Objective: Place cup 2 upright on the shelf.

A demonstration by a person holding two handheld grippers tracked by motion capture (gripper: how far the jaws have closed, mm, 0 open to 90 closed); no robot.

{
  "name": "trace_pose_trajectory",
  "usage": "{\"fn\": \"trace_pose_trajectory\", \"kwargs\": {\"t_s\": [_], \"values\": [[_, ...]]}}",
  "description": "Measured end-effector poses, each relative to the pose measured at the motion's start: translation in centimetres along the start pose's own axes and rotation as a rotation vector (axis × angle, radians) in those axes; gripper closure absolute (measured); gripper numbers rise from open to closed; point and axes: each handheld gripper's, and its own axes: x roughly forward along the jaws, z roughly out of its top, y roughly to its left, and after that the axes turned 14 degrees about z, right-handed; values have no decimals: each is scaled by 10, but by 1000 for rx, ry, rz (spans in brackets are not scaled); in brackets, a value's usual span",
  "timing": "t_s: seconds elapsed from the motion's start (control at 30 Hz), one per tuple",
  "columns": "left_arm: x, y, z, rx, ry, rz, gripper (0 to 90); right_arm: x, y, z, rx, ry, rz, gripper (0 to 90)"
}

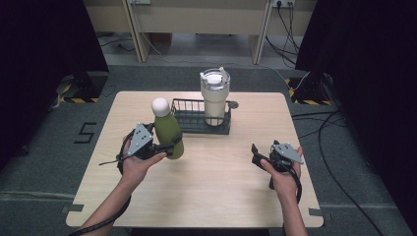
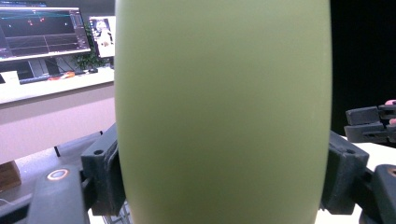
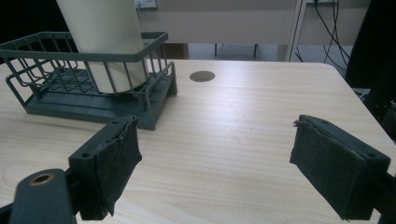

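The green bottle (image 1: 168, 132) has a smooth matte olive body and a round white cap. It is tilted, its cap leaning up and away, and is lifted clear of the table (image 1: 211, 187) near the left front corner of the wire basket (image 1: 192, 119). Its rounded body (image 2: 223, 112) is clamped low down between 2 black jaws.

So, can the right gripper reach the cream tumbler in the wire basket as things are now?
Probably yes. The right gripper is open with nothing between its jaws, and bare table lies between it and the tumbler. The basket wall covers only the tumbler's base, so its upper body is free.
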Motion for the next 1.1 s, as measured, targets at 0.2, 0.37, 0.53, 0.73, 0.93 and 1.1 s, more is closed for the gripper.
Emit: {"fn": "trace_pose_trajectory", "kwargs": {"t_s": [0.2,0.37,0.53,0.73,0.93,1.1], "values": [[4,2,3,3,1,3,204,0,0,0,2,2,-6,150],[9,3,5,1,2,9,204,0,0,0,3,2,-6,150],[16,4,9,-1,-5,13,204,0,0,0,2,5,-7,150],[21,7,12,-4,-4,21,204,0,-1,0,5,6,-9,150],[24,10,13,1,-3,28,204,0,-1,-1,7,6,-9,150],[26,11,16,2,-6,32,204,1,-1,-1,7,8,-8,150]]}}
